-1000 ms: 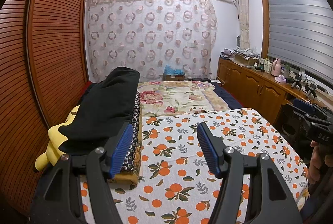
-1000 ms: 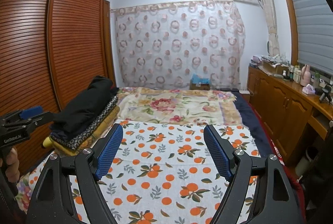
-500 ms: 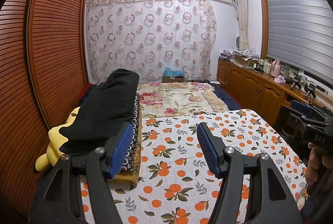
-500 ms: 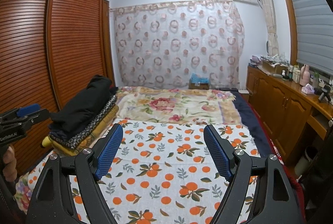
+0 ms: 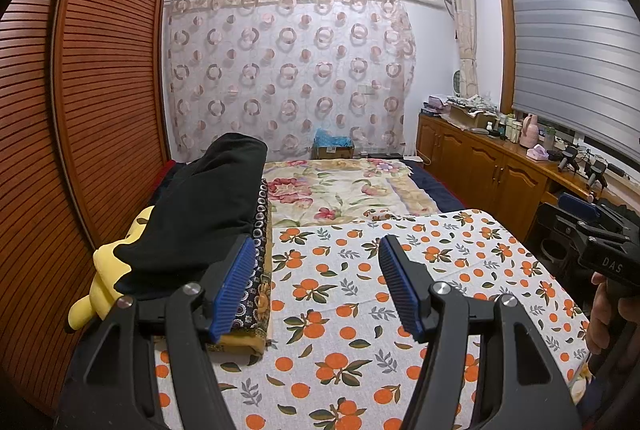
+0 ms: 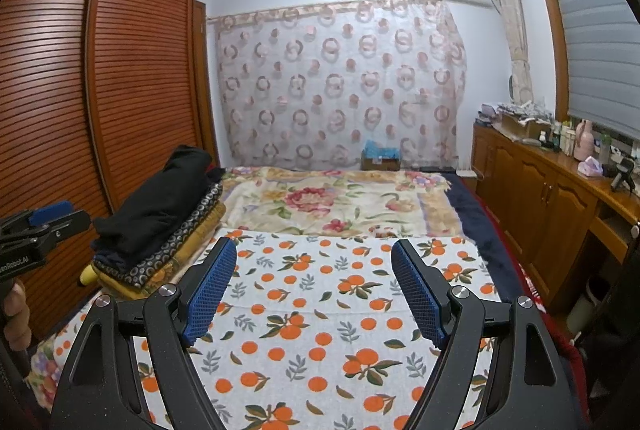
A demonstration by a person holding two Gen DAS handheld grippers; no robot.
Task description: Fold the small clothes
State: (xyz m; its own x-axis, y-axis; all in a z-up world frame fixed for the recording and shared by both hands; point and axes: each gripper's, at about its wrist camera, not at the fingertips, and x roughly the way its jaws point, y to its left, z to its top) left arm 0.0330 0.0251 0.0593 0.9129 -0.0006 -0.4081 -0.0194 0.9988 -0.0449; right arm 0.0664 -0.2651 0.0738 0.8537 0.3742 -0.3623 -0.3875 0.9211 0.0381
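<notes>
A white cloth printed with oranges (image 5: 360, 294) (image 6: 320, 314) lies spread flat over the near part of the bed. To its left is a stack of folded clothes (image 5: 200, 214) (image 6: 160, 206) with a black garment on top. My left gripper (image 5: 316, 250) hovers above the cloth, open, with nothing between its blue pads. My right gripper (image 6: 314, 250) is also open and empty above the cloth. Each view catches the other gripper at its edge, in a person's hand (image 5: 608, 310) (image 6: 16, 314).
A yellow plush toy (image 5: 104, 278) pokes out under the stack. A floral blanket (image 5: 340, 190) covers the far half of the bed. Slatted wardrobe doors (image 5: 80, 110) run along the left. A wooden cabinet (image 5: 480, 170) crowded with bottles lines the right, and a cardboard box (image 5: 334, 150) sits by the curtain.
</notes>
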